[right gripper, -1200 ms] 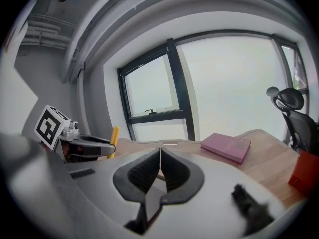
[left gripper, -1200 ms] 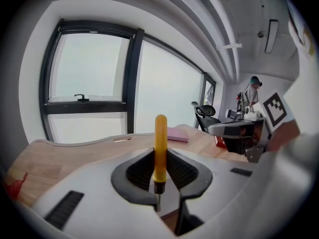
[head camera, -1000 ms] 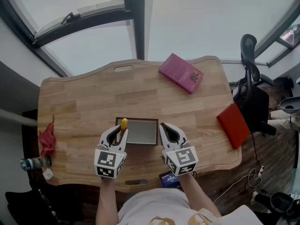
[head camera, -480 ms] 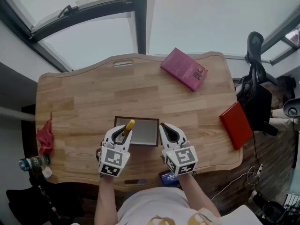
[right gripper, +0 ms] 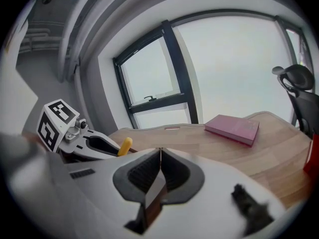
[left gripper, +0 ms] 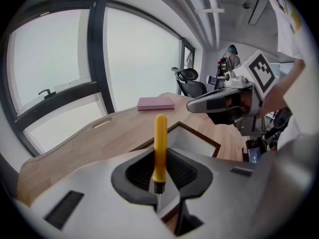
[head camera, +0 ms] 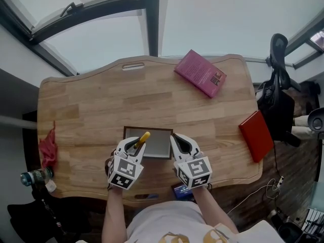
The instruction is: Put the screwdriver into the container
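A yellow-handled screwdriver (head camera: 143, 137) sticks out of my left gripper (head camera: 130, 145), which is shut on it near the shaft end. Its handle leans right over the near left part of the container (head camera: 147, 129), a shallow brown-rimmed tray with a grey floor. In the left gripper view the screwdriver (left gripper: 160, 143) stands between the pads, with the container's rim (left gripper: 202, 134) just beyond. My right gripper (head camera: 177, 139) is at the container's near right corner. In the right gripper view its jaws (right gripper: 160, 156) are shut on the brown container wall (right gripper: 153, 203).
A pink book (head camera: 200, 73) lies at the table's far right, a red book (head camera: 256, 134) at the right edge. A red cloth (head camera: 48, 150) and a bottle (head camera: 31, 176) are at the left edge. An office chair (head camera: 278, 80) stands beyond the table's right side.
Both grippers have come down a little. The screwdriver's handle has tipped from pointing away to leaning right over the container. The right gripper stays at the container's corner.
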Demonstrator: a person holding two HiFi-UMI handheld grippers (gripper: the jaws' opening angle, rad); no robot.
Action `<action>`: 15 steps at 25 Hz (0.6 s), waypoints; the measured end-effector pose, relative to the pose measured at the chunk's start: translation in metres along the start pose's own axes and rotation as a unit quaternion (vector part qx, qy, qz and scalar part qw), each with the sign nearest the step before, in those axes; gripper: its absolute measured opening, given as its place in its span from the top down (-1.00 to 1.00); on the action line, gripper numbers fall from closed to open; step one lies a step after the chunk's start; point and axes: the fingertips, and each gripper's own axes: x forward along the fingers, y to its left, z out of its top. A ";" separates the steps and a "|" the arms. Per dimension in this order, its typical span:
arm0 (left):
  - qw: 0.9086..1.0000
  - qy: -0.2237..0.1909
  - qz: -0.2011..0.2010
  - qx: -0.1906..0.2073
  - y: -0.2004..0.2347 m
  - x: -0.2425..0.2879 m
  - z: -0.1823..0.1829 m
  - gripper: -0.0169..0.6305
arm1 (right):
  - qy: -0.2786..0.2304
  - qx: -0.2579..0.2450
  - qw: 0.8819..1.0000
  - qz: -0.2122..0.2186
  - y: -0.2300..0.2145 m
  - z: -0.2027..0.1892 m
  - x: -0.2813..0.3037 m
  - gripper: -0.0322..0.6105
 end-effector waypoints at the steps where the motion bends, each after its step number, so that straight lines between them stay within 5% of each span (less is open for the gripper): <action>1: 1.000 0.004 -0.003 0.000 0.000 0.001 -0.001 0.70 | 0.001 0.001 1.000 0.004 0.001 0.000 0.002 0.80; 15: 0.997 0.053 -0.041 0.046 -0.005 0.018 -0.007 0.70 | 0.015 0.004 1.000 0.011 -0.001 -0.006 0.011 0.80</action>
